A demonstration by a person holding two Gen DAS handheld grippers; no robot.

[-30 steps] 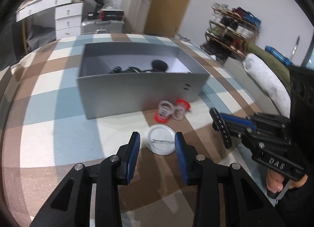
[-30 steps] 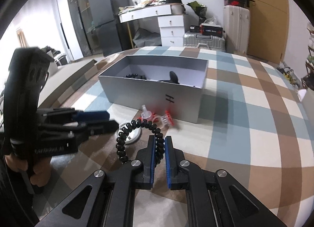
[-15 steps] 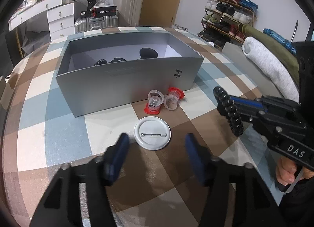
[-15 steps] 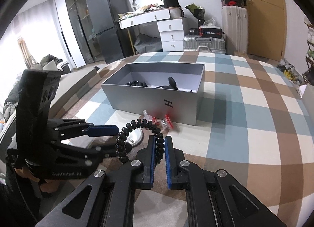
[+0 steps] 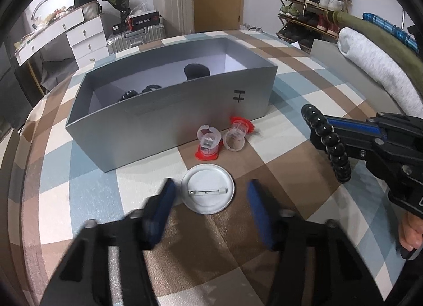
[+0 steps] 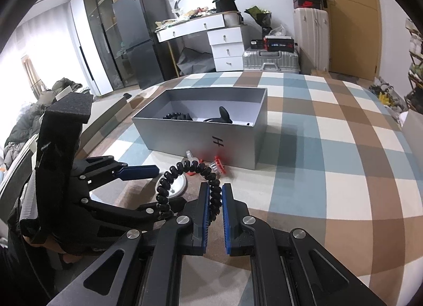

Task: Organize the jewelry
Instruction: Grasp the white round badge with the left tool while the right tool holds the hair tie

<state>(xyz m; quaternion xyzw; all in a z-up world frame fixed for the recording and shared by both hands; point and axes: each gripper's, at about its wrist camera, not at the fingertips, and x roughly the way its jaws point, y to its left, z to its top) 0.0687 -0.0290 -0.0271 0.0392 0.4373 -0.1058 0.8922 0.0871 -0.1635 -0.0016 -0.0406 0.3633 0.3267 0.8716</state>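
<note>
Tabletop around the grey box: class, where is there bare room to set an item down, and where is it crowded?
Bare checked cloth lies right of the grey box. Crowded: just in front of the box, around the two red-based clear rings and the white pin badge, between the left tool fingers.

Brightness: even indoor light, both views well exposed.
Source: the right wrist view is blown out white at nine o'clock, as from a window.
Shadows: soft; a dim one lies beside the grey box (image 6: pixel 201 134) at three o'clock on the checked cloth (image 6: pixel 330 147).
Glare: pale sheen on the white round badge (image 5: pixel 207 191).
Blur: the left gripper (image 5: pixel 208 200) is smeared in its own view; fingers (image 5: pixel 164 204) lack crisp edges. The right gripper (image 6: pixel 213 200) is sharp.
Distortion: strong fisheye bending; black corners ring both views.
</note>
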